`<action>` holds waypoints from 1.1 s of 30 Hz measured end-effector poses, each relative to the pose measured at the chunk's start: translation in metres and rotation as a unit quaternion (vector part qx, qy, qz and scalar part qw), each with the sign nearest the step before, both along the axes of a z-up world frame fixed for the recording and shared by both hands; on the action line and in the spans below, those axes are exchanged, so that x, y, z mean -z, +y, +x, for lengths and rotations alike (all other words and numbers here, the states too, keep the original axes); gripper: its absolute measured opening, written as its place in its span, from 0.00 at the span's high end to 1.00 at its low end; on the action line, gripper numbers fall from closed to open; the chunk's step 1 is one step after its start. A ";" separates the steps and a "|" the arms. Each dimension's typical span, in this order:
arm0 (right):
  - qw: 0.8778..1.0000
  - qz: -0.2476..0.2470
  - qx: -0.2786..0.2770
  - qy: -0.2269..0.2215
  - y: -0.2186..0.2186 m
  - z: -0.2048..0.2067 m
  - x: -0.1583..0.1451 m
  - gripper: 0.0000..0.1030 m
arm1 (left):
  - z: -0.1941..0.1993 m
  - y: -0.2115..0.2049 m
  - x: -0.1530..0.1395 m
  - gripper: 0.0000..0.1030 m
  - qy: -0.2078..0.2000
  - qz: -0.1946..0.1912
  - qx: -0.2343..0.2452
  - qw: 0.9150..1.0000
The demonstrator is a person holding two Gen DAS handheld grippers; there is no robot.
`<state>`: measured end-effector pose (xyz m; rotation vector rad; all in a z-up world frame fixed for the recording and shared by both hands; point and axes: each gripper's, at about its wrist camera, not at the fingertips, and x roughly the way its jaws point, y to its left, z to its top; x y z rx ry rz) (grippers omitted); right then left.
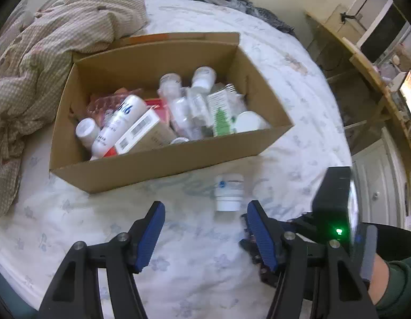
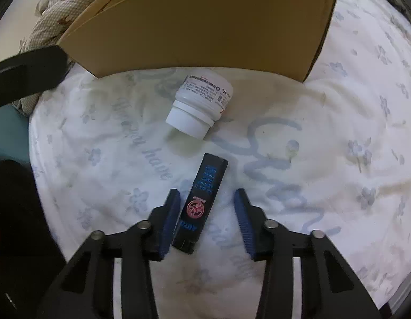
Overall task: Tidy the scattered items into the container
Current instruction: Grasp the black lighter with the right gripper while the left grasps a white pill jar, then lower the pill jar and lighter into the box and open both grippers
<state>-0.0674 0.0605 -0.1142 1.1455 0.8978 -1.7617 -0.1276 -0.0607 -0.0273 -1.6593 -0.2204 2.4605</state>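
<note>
On the bed (image 2: 298,101), a white pill bottle (image 2: 200,103) is lying on its side just before the cardboard box (image 1: 162,159), which is holding bottles and cartons. A black stick (image 2: 202,202) is lying between the right claw's (image 2: 205,215) parted fingers. The left claw (image 1: 205,234) is hovering spread wide, empty.
</note>
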 end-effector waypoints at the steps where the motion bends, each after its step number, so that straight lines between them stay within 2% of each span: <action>1: 1.000 -0.001 -0.008 0.007 0.000 0.001 0.000 0.76 | -0.001 -0.004 0.004 0.37 -0.004 0.000 -0.010 1.000; 3: 1.000 -0.008 -0.008 0.015 0.004 -0.001 -0.006 0.81 | -0.003 -0.011 0.011 0.37 -0.012 0.003 -0.028 1.000; 5: 1.000 -0.015 -0.005 0.022 0.009 -0.004 -0.013 0.81 | -0.002 -0.016 0.011 0.37 -0.010 0.026 -0.036 0.999; 12: 0.991 -0.123 0.036 0.028 0.034 -0.019 -0.086 0.81 | -0.005 0.042 0.012 0.37 0.013 -0.042 0.041 0.998; 15: 0.983 -0.175 0.057 0.027 0.047 -0.030 -0.119 0.81 | -0.016 0.062 0.027 0.37 -0.010 -0.061 0.050 0.997; 18: 0.976 -0.204 0.073 0.024 0.048 -0.041 -0.140 0.81 | -0.031 0.074 0.046 0.37 -0.041 -0.072 0.050 0.995; 22: 0.968 -0.236 0.090 0.006 0.058 -0.052 -0.154 0.81 | -0.047 0.080 0.065 0.37 -0.064 -0.066 0.046 0.995; 24: 0.965 -0.249 0.086 0.000 0.052 -0.054 -0.157 0.81 | -0.052 0.081 0.074 0.37 -0.073 -0.081 0.039 0.993; 26: 0.962 -0.261 0.080 -0.005 0.050 -0.053 -0.160 0.81 | -0.057 0.080 0.083 0.60 -0.083 -0.091 0.028 0.992; 27: 0.961 -0.266 0.076 -0.007 0.053 -0.052 -0.163 0.81 | -0.058 0.079 0.086 0.61 -0.090 -0.088 0.025 0.992; 33: 0.957 -0.285 0.058 -0.004 0.053 -0.040 -0.171 0.81 | -0.045 0.076 0.063 0.61 -0.047 -0.099 0.026 0.994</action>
